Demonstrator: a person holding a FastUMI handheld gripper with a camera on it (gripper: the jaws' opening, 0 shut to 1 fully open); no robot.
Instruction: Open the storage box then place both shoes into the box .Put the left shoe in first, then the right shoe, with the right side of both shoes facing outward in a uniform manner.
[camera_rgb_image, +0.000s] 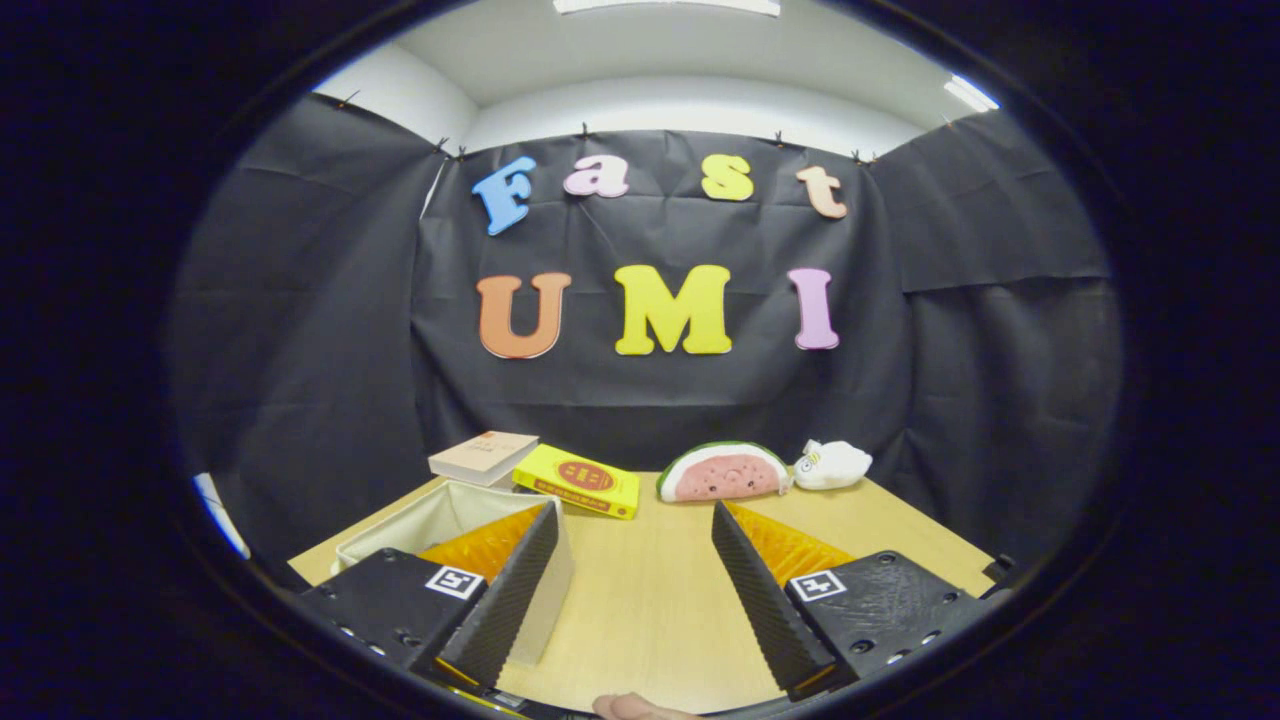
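Storage box (440, 510) of pale fabric sits on the light wooden table (650, 600), open at the top, its cream lining showing. It stands on the left side of the table, partly behind the left finger, whose ribbed pad overlaps the box's near corner; whether they touch cannot be told.

Across the back of the table, near the black cloth wall, four smaller things lie in a row. A tan book (484, 456) rests just behind the box, with a yellow book (580, 481) beside it, the two close or touching. Right of these is a watermelon-slice plush (722, 473), pink with a green rind, and just beside that a small white plush (832, 464).

The gripper (634, 520) hovers low over the table with its two fingers (505, 590) spread wide apart and nothing between them but bare tabletop. Each finger has a black ribbed pad, an orange panel and a square marker. A fingertip of the person (630, 706) shows at the bottom, between the fingers' bases.
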